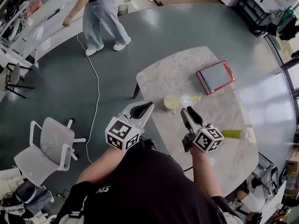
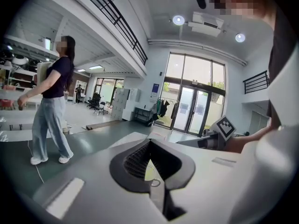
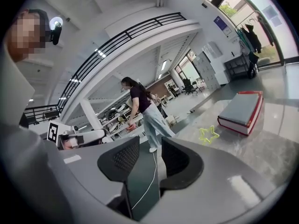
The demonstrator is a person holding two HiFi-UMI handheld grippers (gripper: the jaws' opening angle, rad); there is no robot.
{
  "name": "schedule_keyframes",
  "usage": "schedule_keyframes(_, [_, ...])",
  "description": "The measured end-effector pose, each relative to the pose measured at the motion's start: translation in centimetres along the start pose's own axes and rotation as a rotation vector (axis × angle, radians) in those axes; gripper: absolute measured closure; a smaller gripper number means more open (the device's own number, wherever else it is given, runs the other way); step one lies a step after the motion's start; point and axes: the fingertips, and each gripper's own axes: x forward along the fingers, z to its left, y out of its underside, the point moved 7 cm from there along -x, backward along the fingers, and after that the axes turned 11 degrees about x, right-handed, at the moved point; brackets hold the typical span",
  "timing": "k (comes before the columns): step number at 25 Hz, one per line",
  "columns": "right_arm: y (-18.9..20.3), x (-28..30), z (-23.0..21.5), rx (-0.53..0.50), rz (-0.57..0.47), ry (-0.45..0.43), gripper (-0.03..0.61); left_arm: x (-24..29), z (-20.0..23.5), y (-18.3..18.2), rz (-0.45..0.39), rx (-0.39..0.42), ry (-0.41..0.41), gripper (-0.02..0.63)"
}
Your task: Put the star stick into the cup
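A pale yellow-green cup (image 1: 171, 101) stands on the marble table (image 1: 177, 71), near its front-left edge. The star stick (image 1: 191, 99) lies flat just right of the cup, and its yellow star (image 3: 209, 134) shows ahead and right of my right gripper (image 3: 150, 146). That right gripper (image 1: 190, 113) hovers just short of the stick, open, with nothing between its pads. My left gripper (image 1: 142, 108) hangs at the table's left edge, close to the cup. Its tips (image 2: 149, 143) meet, shut on nothing.
A grey book with a red cover (image 1: 215, 76) lies at the table's far right, and a yellow object (image 1: 232, 134) at its right edge. A person (image 1: 103, 13) stands on the floor beyond. A white cable (image 1: 96, 92) and a white chair (image 1: 49, 146) are to the left.
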Motion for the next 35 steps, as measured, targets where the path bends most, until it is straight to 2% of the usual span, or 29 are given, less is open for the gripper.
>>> schedule_keyframes(11, [-2.1,-0.7,6.3,-0.140,-0.051,-0.123,0.475,-2.2,0.0,-3.0,-0.045,0.019,-0.001,0.612])
schedule_keyframes(24, [-2.6,-1.8,9.8,-0.267,-0.058,-0.204,0.558,-4.6,0.8,-5.0,-0.080,0.033,-0.062,0.612])
schedule_keyframes(35, [-3.6,-2.8,11.8,-0.367,-0.100,-0.263,0.565,-5.7,0.8,-6.1,-0.111,0.053,-0.084,0.612])
